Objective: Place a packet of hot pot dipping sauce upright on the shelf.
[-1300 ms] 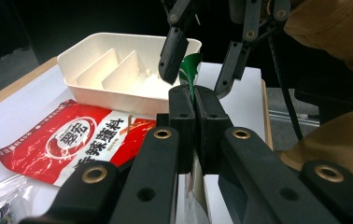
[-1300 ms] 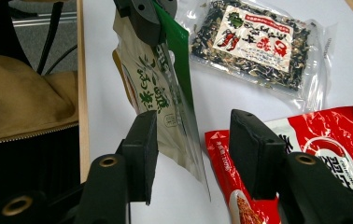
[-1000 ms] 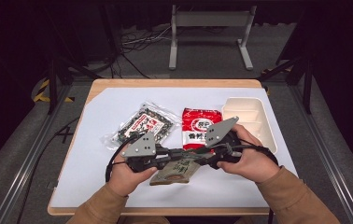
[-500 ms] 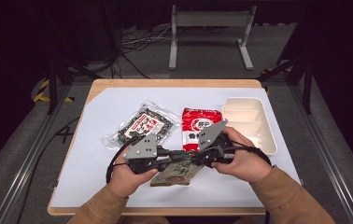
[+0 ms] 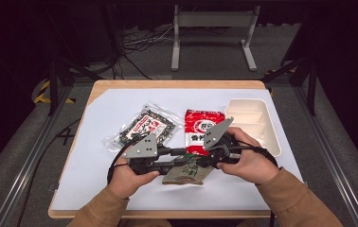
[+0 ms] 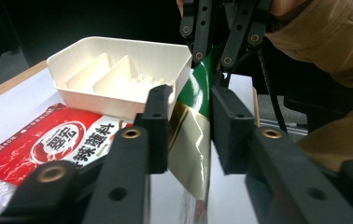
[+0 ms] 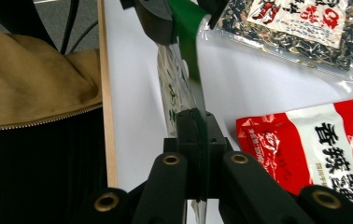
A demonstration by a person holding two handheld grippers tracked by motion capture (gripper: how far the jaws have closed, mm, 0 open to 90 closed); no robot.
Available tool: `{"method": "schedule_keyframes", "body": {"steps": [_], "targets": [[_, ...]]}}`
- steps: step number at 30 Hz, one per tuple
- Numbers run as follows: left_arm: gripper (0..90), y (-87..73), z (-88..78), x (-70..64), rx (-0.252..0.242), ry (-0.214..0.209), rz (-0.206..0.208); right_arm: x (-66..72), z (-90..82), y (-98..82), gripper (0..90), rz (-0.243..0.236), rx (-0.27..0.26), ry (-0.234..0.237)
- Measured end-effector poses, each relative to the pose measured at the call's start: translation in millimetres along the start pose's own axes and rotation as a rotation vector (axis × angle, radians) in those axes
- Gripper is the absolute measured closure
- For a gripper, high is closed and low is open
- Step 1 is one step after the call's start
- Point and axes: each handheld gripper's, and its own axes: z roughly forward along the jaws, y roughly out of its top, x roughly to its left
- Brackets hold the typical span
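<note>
The person held a green and gold packet (image 5: 185, 171) up between the two tongs, just above the near edge of the white table (image 5: 96, 189); one tong had each end of it, so the packet hung stretched between them like a little flag.

The right tong (image 7: 198, 122) was pressed tight on the packet's green edge; its black jaws met on the thin foil with no gap, so I think this hand was the one keeping the packet from falling.

The left tong (image 6: 189, 122) was spread a little; its jaws had just been opening, and the packet stood between its pads (image 6: 158, 123), close to one and clear of the other; it looked as if the left hand was letting go so the right could take the packet alone.

A red packet (image 5: 202, 127) lay flat on the table just behind the hands, and a clear bag of dark bits (image 5: 144, 126) lay to its left; both were apart from the tongs.

A white tray (image 5: 252, 120) with little walls inside sat at the right, next to the red packet; I would guess the packets were meant to go in there.
</note>
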Motion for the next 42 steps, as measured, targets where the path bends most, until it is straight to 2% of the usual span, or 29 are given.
{"method": "schedule_keyframes", "body": {"steps": [2,5,7,12,19,26,32,33,42], "targets": [[59.6,-0.1,-0.8,-0.1,-0.007,0.006,-0.011,-0.8,-2.5,0.3,89.9,-0.010,0.006,-0.005],[45.5,-0.2,-1.0,-1.2,0.012,0.041,0.010,-3.2,-7.1,0.3,89.9,-0.009,0.005,-0.019],[39.7,-0.3,-2.5,-2.0,0.019,0.055,0.003,-4.7,-11.0,0.3,89.9,-0.004,0.003,-0.028],[32.4,-1.7,-8.0,-0.4,0.019,0.079,-0.010,-8.1,-21.5,1.0,89.9,-0.001,-0.004,-0.058],[27.5,-5.2,-19.4,7.5,0.016,0.132,-0.035,-15.9,-42.2,3.8,89.9,0.002,-0.021,-0.098],[24.4,-11.5,-26.8,16.9,0.038,0.179,-0.060,-22.8,-59.6,6.8,89.9,0.004,-0.015,-0.157],[24.4,-18.4,-32.5,26.3,0.059,0.209,-0.102,-34.3,-73.8,4.3,89.9,0.025,-0.023,-0.193],[24.4,-19.7,-32.7,27.2,0.058,0.214,-0.122,-36.2,-76.4,3.8,89.9,0.029,-0.026,-0.199],[23.4,-30.8,-39.3,40.3,0.095,0.255,-0.170,-52.8,-93.7,1.1,89.9,0.031,-0.025,-0.284]]}}
